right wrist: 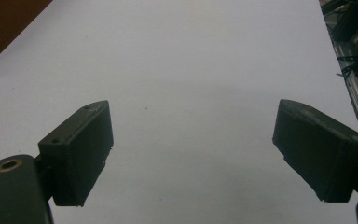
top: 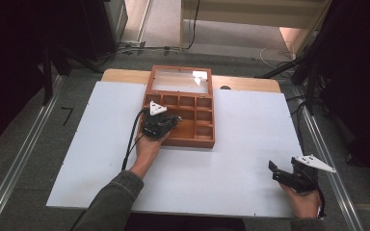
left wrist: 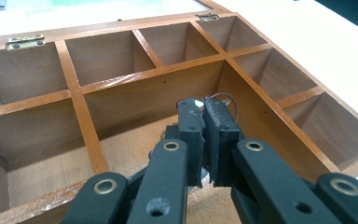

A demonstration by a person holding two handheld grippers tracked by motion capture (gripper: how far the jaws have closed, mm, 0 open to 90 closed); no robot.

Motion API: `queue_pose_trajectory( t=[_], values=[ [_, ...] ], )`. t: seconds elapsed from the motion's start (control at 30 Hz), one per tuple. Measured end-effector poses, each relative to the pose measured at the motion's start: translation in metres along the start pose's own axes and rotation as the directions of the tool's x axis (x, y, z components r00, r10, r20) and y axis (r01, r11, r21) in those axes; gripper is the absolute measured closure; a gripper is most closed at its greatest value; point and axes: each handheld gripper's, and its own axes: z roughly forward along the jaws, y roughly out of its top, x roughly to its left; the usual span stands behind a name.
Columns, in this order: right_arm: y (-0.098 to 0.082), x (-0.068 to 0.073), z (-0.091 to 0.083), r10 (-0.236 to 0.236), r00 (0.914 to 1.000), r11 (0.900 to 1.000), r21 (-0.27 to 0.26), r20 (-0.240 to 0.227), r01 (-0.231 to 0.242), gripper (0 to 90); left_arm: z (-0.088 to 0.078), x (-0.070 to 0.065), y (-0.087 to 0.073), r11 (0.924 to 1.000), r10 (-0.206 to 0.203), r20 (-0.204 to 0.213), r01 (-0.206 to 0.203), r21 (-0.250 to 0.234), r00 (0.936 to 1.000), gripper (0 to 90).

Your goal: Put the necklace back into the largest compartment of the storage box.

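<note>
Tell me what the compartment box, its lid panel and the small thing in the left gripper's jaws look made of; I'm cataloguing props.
The box looks like reddish-brown wood with a glossy varnish; its dividers shine, and grain shows. Its hinges look like brass. The lid panel seems glass or clear plastic, as it reflects light. The left gripper is shut on a small thing, probably metal: a thin wire loop shows.

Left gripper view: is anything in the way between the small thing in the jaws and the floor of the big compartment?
Nothing visible does. The left gripper holds the small thing over the big compartment, whose floor looks bare; the wooden dividers stand off to the sides. The patch under the jaws is hidden.
</note>
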Motion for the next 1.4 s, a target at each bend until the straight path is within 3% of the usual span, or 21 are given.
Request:
queue_pose_trajectory(
  t=[0.27,0.6,0.9,1.2,1.4],
  values=[
    [0.0,0.0,0.0,0.0,1.0,1.0,0.0,0.0,0.0,10.4,0.004,0.001,-0.001,0.9999,-0.003,-0.007,0.004,0.013,1.0,83.8],
    [0.0,0.0,0.0,0.001,1.0,1.0,-0.001,0.002,-0.001,10.4,-0.004,0.0,-0.001,0.9996,-0.024,-0.007,0.024,-0.013,0.9997,50.9],
    [0.0,0.001,0.0,0.001,1.0,1.0,0.004,0.002,-0.001,10.4,-0.012,0.002,-0.008,0.9989,-0.047,-0.012,0.047,-0.005,0.9988,34.9],
    [0.0,0.0,-0.001,-0.002,1.0,1.0,0.001,0.003,0.002,10.4,-0.03,0.002,-0.015,0.9989,-0.043,-0.016,0.043,-0.021,0.9989,25.9],
    [0.0,0.001,-0.001,0.001,1.0,1.0,0.007,0.006,-0.001,10.4,-0.045,0.003,-0.018,0.9979,-0.046,-0.013,0.046,-0.045,0.9988,24.9]
  ],
)
